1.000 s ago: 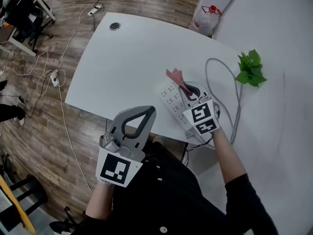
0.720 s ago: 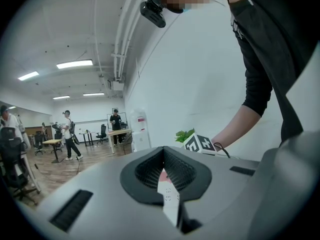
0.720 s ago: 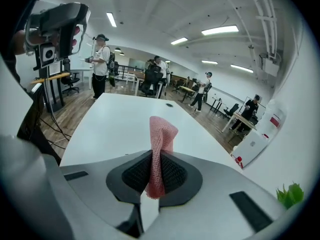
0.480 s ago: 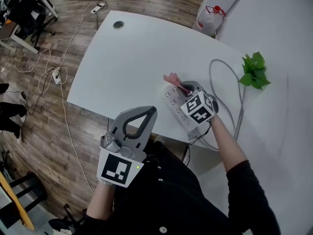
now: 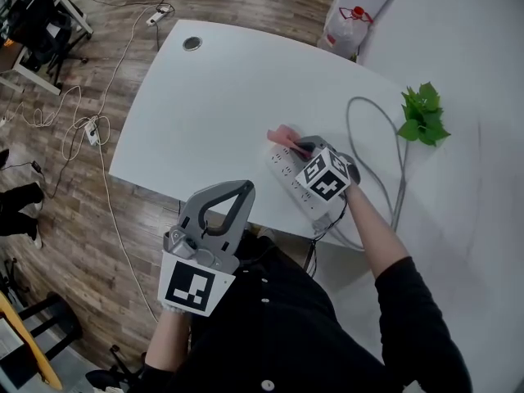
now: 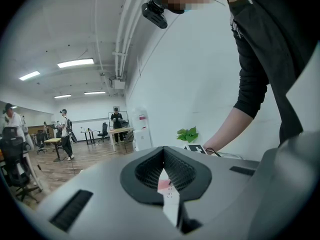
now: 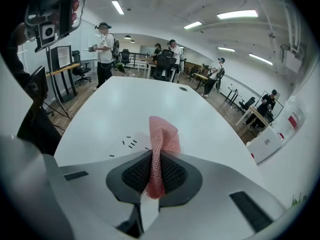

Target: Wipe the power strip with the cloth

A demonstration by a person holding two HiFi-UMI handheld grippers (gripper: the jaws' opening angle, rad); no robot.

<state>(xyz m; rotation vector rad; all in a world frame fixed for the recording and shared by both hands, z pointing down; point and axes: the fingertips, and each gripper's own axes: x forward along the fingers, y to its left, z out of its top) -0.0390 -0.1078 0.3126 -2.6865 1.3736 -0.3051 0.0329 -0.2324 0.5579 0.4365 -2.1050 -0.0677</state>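
Note:
A white power strip [image 5: 288,178] lies near the front edge of the white table [image 5: 221,97]; its grey cable [image 5: 399,170] loops away to the right. My right gripper [image 5: 298,147] is over the strip, shut on a pink cloth [image 5: 281,134] whose free end sticks out past the jaws at the strip's far side. In the right gripper view the cloth [image 7: 161,144] stands pinched between the jaws, and the strip's slots [image 7: 128,143] show to its left. My left gripper [image 5: 241,188] hangs shut and empty off the table's front edge, by my body.
A small green plant [image 5: 423,115] stands right of the cable loop. A round grommet [image 5: 191,44] sits in the table's far left corner. A white bag [image 5: 352,11] stands beyond the table. Cables and another power strip [image 5: 92,129] lie on the wooden floor at left.
My right gripper has slid a little to the left along the strip with the cloth in it and has turned slightly. The left gripper has hardly moved.

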